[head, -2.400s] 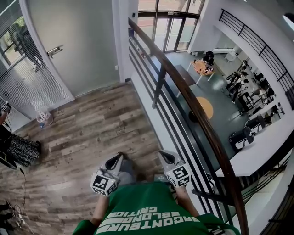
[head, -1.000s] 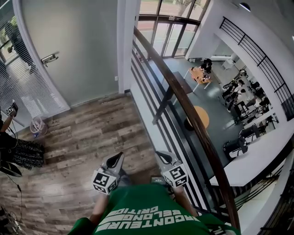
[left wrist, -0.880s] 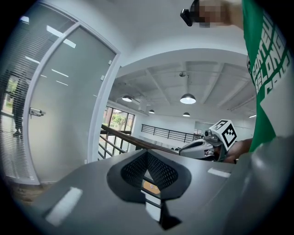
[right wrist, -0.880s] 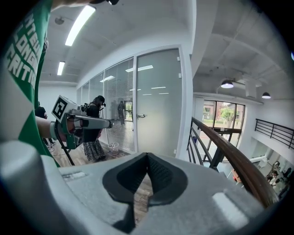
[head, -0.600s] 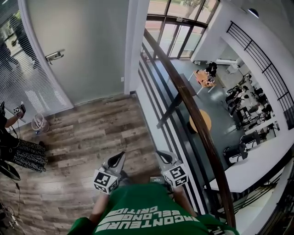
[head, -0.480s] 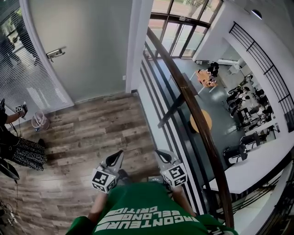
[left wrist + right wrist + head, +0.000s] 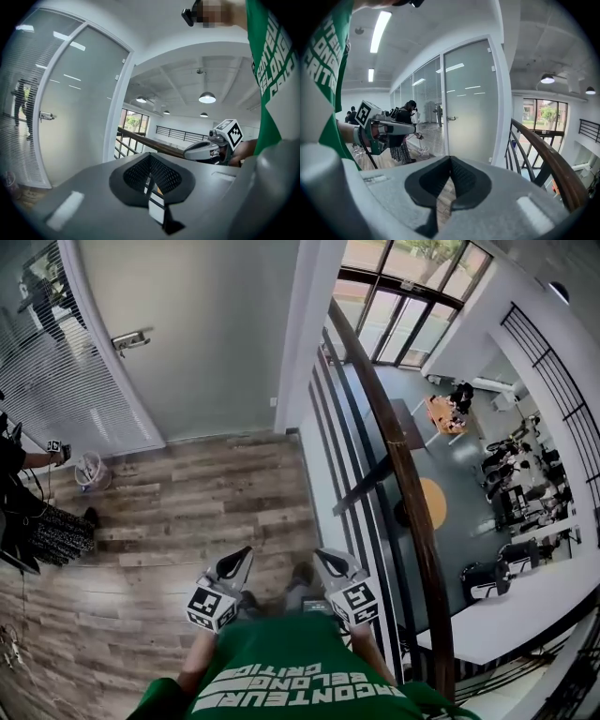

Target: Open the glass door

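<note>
The frosted glass door (image 7: 202, 343) stands closed at the far end of the wooden floor, with its metal handle (image 7: 131, 339) at its left edge. My left gripper (image 7: 237, 559) and right gripper (image 7: 324, 557) are held side by side in front of my green shirt, well short of the door. Both are shut with nothing between their pads. The left gripper view has the door (image 7: 79, 108) and handle (image 7: 46, 115) to the left, beyond its shut jaws. In the right gripper view the door (image 7: 471, 103) and handle (image 7: 451, 119) are straight ahead.
A wooden-topped black railing (image 7: 394, 456) runs along my right, with a drop to a lower floor beyond it. A glass wall with blinds (image 7: 47, 381) adjoins the door on the left. A person (image 7: 23, 498) and a small wire bin (image 7: 91, 470) are near it.
I have walked forward along the wooden floor, so the door and handle are nearer and further right in the head view. Both grippers stay shut, held in front of me.
</note>
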{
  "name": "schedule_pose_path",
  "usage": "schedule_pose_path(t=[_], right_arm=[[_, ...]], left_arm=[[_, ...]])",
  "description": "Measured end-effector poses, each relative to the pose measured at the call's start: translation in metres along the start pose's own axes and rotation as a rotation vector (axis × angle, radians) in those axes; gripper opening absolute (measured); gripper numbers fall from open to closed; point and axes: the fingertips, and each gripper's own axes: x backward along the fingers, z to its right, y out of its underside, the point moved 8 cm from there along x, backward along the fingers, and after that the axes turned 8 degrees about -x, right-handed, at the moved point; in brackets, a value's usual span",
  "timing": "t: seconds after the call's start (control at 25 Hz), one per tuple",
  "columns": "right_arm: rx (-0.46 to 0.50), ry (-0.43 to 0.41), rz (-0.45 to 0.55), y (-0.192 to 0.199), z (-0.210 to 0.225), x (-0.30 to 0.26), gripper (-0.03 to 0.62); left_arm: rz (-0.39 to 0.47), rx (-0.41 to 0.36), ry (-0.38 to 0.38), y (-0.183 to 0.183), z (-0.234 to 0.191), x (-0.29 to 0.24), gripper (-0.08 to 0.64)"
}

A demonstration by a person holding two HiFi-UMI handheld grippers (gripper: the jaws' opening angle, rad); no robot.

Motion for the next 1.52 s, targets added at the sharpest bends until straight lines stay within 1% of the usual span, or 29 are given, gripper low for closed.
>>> schedule_pose_path(t=[0.12,0.28,0.36,0.48,0.6,0.68,0.76,0.88,1.0,1.12,1.32,1.52], right_arm=[[0.028,-0.024,-0.003,-0.011,0.037,-0.007,-0.008],[0.022,-0.042,0.022,-0.035,0.091,-0.012,-0.006],[0.021,-0.055,0.041,-0.044,0.11,-0.011,-0.008],[0.056,-0.062,0.049,-0.054,0.133,-0.022,-0.007],[0.06,-0.09,0.071,-0.059,0.14,-0.031,-0.006],[0.064,-0.116,0.063,-0.054,0.141,-0.035,-0.008],[0.057,-0.141,0.048,-0.048,0.144,-0.036,-0.007],[0.031,-0.168,0.033,-0.042,0.155,-0.042,-0.008],[0.025,-0.173,0.037,-0.043,0.164,-0.051,-0.008],[0.027,-0.175,0.051,-0.052,0.185,-0.051,-0.008],[0.042,-0.173,0.028,-0.062,0.205,-0.072,-0.007],[0.051,-0.201,0.01,-0.077,0.199,-0.097,-0.008]], left_arm=[[0.004,0.009,-0.037,-0.004,-0.001,-0.023,0.015],[0.014,-0.011,-0.075,-0.021,-0.002,-0.058,0.015],[0.025,-0.013,-0.094,-0.029,-0.001,-0.07,0.015],[0.041,-0.024,-0.127,-0.035,-0.006,-0.085,0.015],[0.041,-0.009,-0.164,-0.032,-0.011,-0.094,0.015],[0.036,0.005,-0.181,-0.027,-0.009,-0.101,0.015],[0.043,0.001,-0.177,-0.028,-0.002,-0.11,0.015],[0.074,-0.022,-0.152,-0.036,0.01,-0.117,0.015],[0.064,-0.018,-0.157,-0.033,0.014,-0.118,0.015],[0.048,-0.007,-0.171,-0.035,0.016,-0.13,0.015],[0.063,0.002,-0.191,-0.04,-0.011,-0.148,0.015],[0.084,0.045,-0.228,-0.042,-0.042,-0.154,0.015]])
